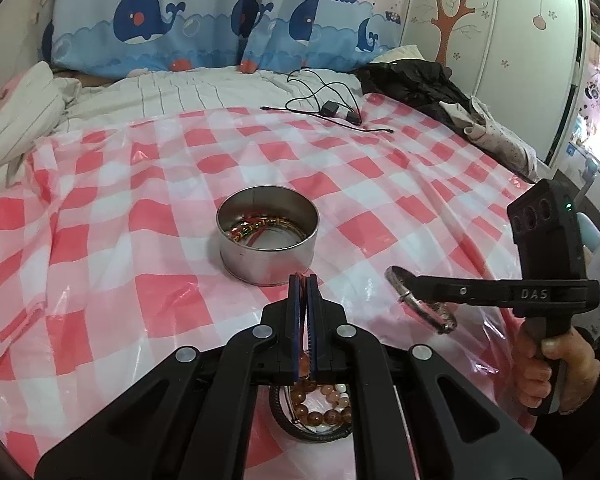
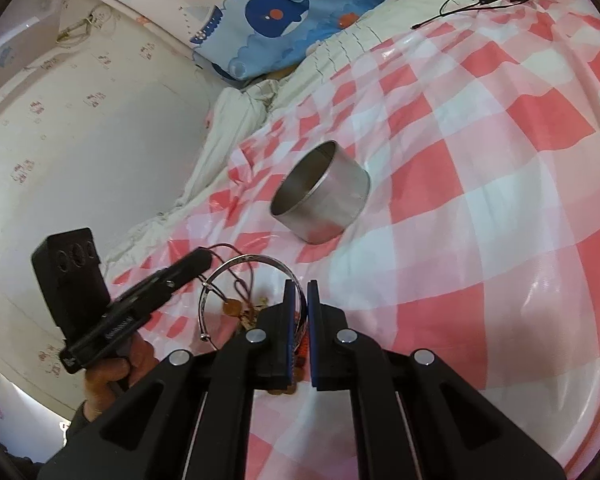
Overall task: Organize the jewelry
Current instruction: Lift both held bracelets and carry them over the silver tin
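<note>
A silver bangle (image 2: 252, 280) is pinched in the right gripper (image 2: 299, 292); a red cord is clamped in the left gripper (image 1: 303, 280). The round tin (image 1: 268, 240) lies directly ahead, nearer the left gripper.

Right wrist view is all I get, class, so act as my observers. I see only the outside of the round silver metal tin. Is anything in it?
Observer: Yes. The left wrist view looks down into the round silver metal tin, and red, green and gold corded pieces lie inside.
Operator: My right claw grips the thin silver bangle. What lies beneath the left claw?
Observer: The left claw, shut on a thin red cord, hangs over brown and pale beaded bracelets on the pink checked plastic cloth.
</note>
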